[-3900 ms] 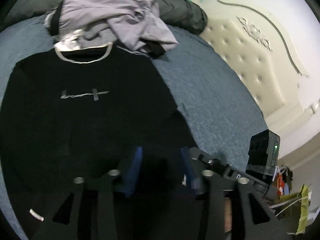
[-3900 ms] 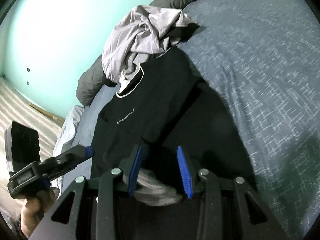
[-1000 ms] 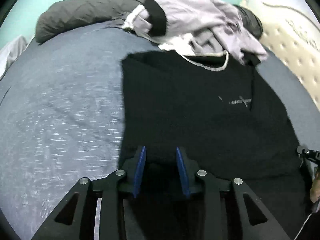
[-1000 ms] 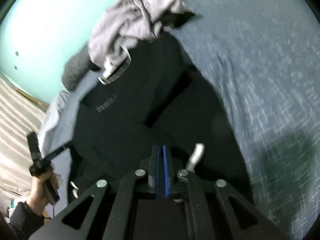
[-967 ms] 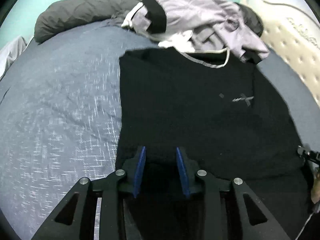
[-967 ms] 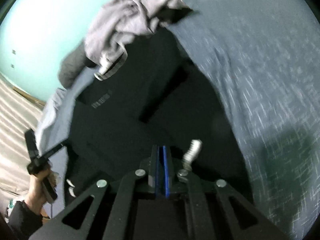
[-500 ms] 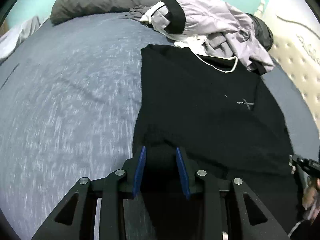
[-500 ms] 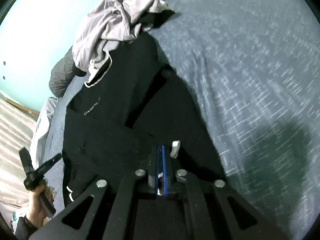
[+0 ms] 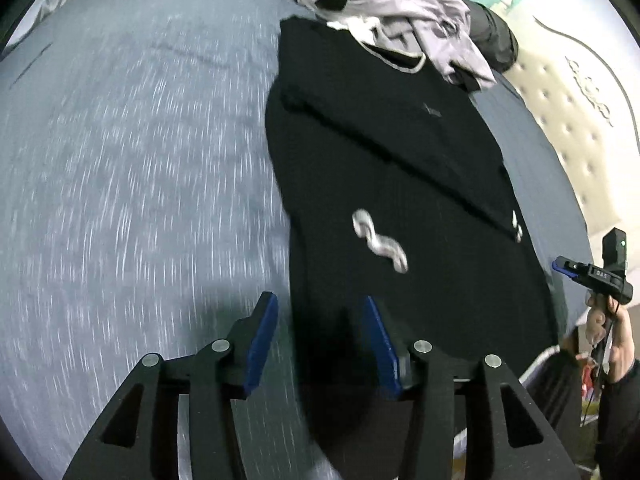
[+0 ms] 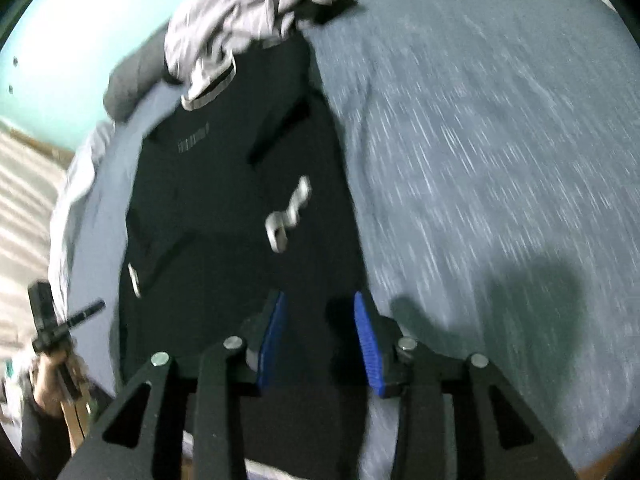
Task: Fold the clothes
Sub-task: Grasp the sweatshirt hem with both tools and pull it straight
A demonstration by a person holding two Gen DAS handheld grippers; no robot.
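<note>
A black sweatshirt lies flat on the blue-grey bed, collar at the far end. Both sleeves are folded in across its body. One white cuff rests on the middle and the other cuff sits near the far side edge. My left gripper hovers over the near side edge of the shirt, jaws opening, the pads pressing on nothing. In the right wrist view the same sweatshirt and cuff show. My right gripper hangs over the shirt's edge, jaws opening, no fabric pinched.
A heap of lilac-grey clothes lies on the collar end, with a dark grey duvet roll behind. A cream tufted headboard borders one side. A hand holds the other gripper past the bed's edge.
Both grippers have let go of the sleeves and pulled back. The right one was shut on the cuff; that cuff now lies on the shirt's middle. Both jaws stand wider.
</note>
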